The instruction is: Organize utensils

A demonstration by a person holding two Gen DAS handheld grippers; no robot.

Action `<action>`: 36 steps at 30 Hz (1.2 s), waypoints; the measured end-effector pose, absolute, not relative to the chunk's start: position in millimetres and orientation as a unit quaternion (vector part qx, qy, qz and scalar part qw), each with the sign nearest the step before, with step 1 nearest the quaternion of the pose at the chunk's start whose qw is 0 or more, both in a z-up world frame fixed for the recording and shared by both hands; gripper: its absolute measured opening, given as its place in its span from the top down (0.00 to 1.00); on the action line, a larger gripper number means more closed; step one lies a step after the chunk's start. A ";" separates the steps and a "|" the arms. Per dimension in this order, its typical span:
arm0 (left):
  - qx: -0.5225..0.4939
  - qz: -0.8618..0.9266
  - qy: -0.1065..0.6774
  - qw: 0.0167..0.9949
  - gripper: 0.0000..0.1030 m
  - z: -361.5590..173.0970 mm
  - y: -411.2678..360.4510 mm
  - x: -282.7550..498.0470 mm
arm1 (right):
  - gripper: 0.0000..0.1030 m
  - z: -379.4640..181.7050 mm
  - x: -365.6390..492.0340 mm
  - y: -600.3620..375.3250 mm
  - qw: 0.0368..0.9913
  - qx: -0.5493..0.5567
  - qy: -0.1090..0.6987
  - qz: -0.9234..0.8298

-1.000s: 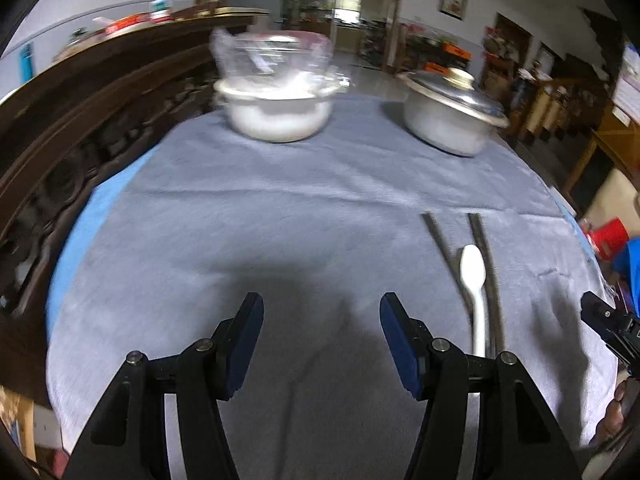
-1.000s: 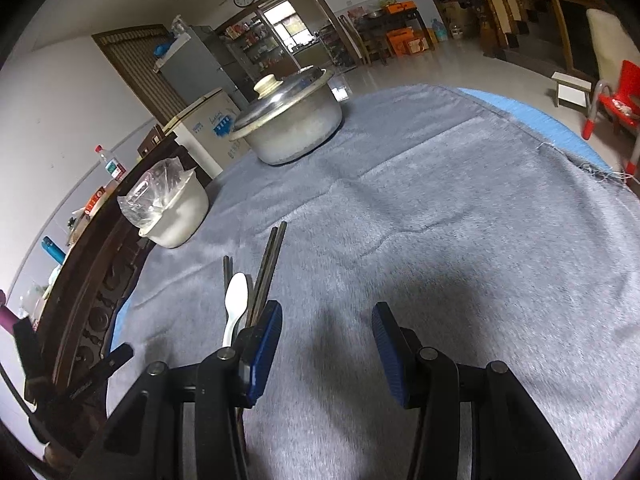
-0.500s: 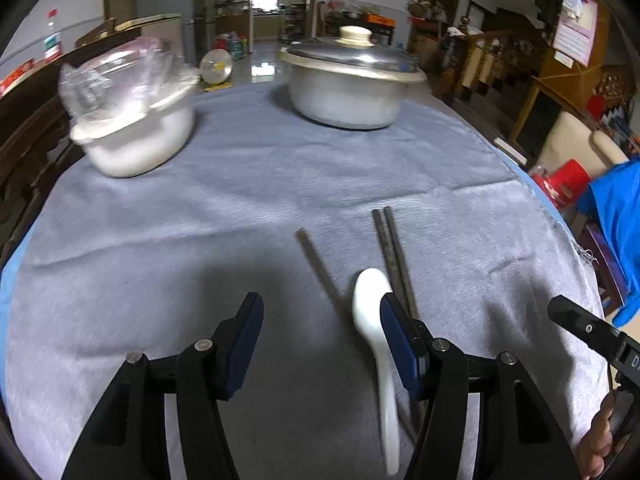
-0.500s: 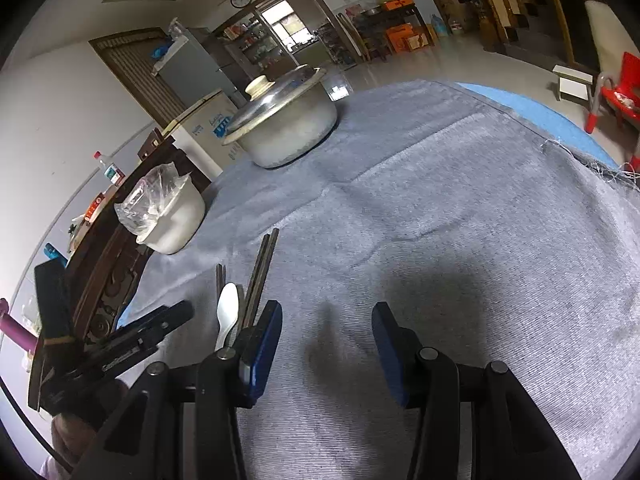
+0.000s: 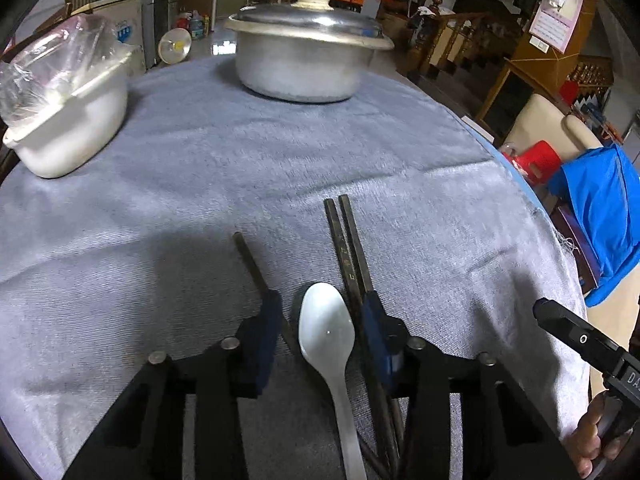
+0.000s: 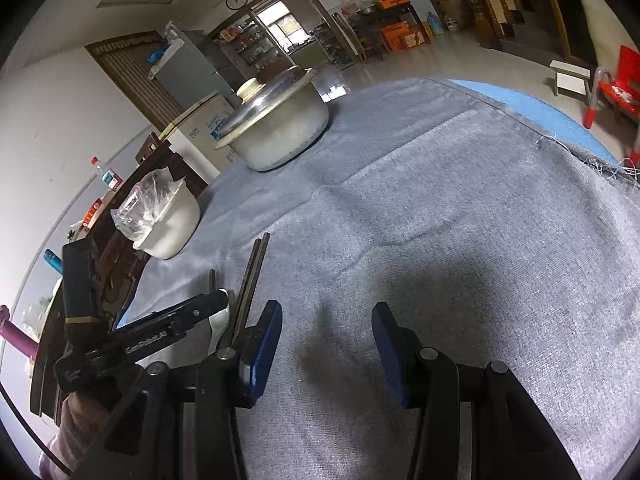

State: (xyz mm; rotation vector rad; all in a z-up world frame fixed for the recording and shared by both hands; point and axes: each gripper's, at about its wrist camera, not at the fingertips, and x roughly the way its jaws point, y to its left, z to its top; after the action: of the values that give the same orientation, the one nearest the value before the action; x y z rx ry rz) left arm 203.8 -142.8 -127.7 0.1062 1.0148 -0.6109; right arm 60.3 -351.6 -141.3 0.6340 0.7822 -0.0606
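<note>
A white spoon (image 5: 328, 344) lies on the grey tablecloth (image 5: 200, 184), bowl pointing away. A pair of dark chopsticks (image 5: 347, 244) lies just right of it and a single dark chopstick (image 5: 250, 258) just left. My left gripper (image 5: 320, 320) is open, low over the cloth, its jaws straddling the spoon's bowl without touching it. In the right wrist view the spoon (image 6: 219, 322) and chopstick pair (image 6: 251, 276) lie left of my right gripper (image 6: 326, 332), which is open and empty over bare cloth.
A lidded metal pot (image 5: 304, 52) stands at the far side of the table. A white bowl holding a clear plastic bag (image 5: 68, 120) stands far left. The table edge curves at the right (image 5: 560, 248), with a blue cloth and red chair beyond.
My left gripper has swung right and forward, from bare cloth to straddling the spoon. The right gripper has hardly moved.
</note>
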 end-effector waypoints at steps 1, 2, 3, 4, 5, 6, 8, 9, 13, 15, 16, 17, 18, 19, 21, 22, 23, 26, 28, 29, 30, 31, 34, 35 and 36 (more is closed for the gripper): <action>0.053 -0.288 0.474 0.830 0.59 -127.7 -143.6 203.0 | 0.52 -141.4 61.0 -351.7 0.875 0.303 0.376 -0.029; 0.057 -0.291 0.472 0.830 0.61 -128.0 -145.4 202.7 | 0.52 -141.4 62.4 -352.1 0.875 0.302 0.377 -0.028; 0.060 -0.294 0.470 0.830 0.63 -128.5 -146.7 202.6 | 0.52 -141.2 64.0 -352.6 0.875 0.300 0.378 -0.028; 0.064 -0.295 0.468 0.830 0.65 -128.9 -148.0 202.6 | 0.52 -140.9 66.0 -352.9 0.876 0.297 0.379 -0.029; 0.068 -0.296 0.466 0.831 0.68 -129.2 -148.5 202.3 | 0.52 -140.3 68.6 -353.1 0.876 0.296 0.381 -0.028; 0.067 -0.298 0.465 0.831 0.75 -129.6 -148.2 202.4 | 0.52 -139.4 71.3 -352.9 0.876 0.295 0.381 -0.027; 0.058 -0.306 0.475 0.823 0.76 -134.3 -146.5 204.3 | 0.52 -137.6 77.6 -350.6 0.876 0.289 0.384 -0.023; 0.052 -0.307 0.474 0.824 0.87 -135.4 -145.0 204.3 | 0.52 -136.6 81.4 -348.5 0.877 0.284 0.387 -0.021; 0.040 -0.309 0.468 0.827 0.95 -135.9 -136.9 201.3 | 0.52 -136.1 99.1 -339.2 0.879 0.264 0.396 -0.005; 0.028 -0.312 0.455 0.833 0.96 -132.2 -130.5 198.3 | 0.54 -138.2 112.5 -333.6 0.877 0.254 0.407 0.008; 0.021 -0.311 0.450 0.837 0.96 -130.2 -126.5 197.0 | 0.60 -139.4 121.2 -330.4 0.876 0.247 0.415 0.017; 0.009 -0.309 0.445 0.840 0.96 -128.1 -120.9 196.3 | 0.63 -141.6 128.0 -328.1 0.873 0.242 0.422 0.022; 0.001 -0.307 0.442 0.843 0.96 -127.0 -117.6 196.0 | 0.64 -143.0 136.2 -325.3 0.870 0.237 0.431 0.027; -0.005 -0.306 0.439 0.845 0.96 -125.9 -114.2 195.3 | 0.64 -143.7 143.7 -322.6 0.869 0.232 0.436 0.031; -0.023 -0.301 0.434 0.849 0.96 -124.7 -104.4 196.5 | 0.64 -144.5 156.4 -318.8 0.867 0.224 0.444 0.037; -0.034 -0.300 0.435 0.848 0.96 -124.9 -98.7 198.1 | 0.64 -144.8 164.6 -316.3 0.865 0.219 0.450 0.042; -0.045 -0.297 0.442 0.845 0.96 -126.6 -92.9 201.5 | 0.64 -145.7 171.4 -314.1 0.863 0.215 0.455 0.046; -0.048 -0.276 0.450 0.848 0.96 -130.7 -87.1 210.8 | 0.64 -149.5 190.0 -310.2 0.858 0.208 0.467 0.049; -0.049 -0.266 0.462 0.845 0.96 -133.4 -88.0 219.3 | 0.64 -153.1 199.6 -310.6 0.852 0.212 0.476 0.049; -0.054 -0.266 0.467 0.842 0.96 -133.4 -87.2 221.7 | 0.64 -154.8 204.9 -310.9 0.850 0.214 0.479 0.047; -0.058 -0.268 0.470 0.839 0.95 -133.7 -87.1 224.0 | 0.66 -155.4 208.9 -309.2 0.849 0.214 0.480 0.047; -0.058 -0.269 0.471 0.838 0.95 -133.4 -89.3 226.3 | 0.68 -156.0 214.2 -305.9 0.849 0.210 0.482 0.050; -0.049 -0.268 0.474 0.837 0.88 -132.6 -100.8 231.9 | 0.73 -159.3 226.5 -294.6 0.848 0.190 0.493 0.050; -0.047 -0.267 0.474 0.838 0.86 -132.5 -101.1 231.5 | 0.74 -162.4 230.7 -290.8 0.845 0.185 0.499 0.050; -0.040 -0.266 0.473 0.839 0.85 -132.2 -104.4 231.9 | 0.79 -164.7 232.5 -288.5 0.845 0.177 0.502 0.048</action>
State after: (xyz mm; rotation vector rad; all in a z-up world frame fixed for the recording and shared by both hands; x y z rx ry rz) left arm 231.9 -104.4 -132.2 -0.0855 1.0004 -0.5617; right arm 232.5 -288.5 -164.7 0.3744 1.0598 0.1012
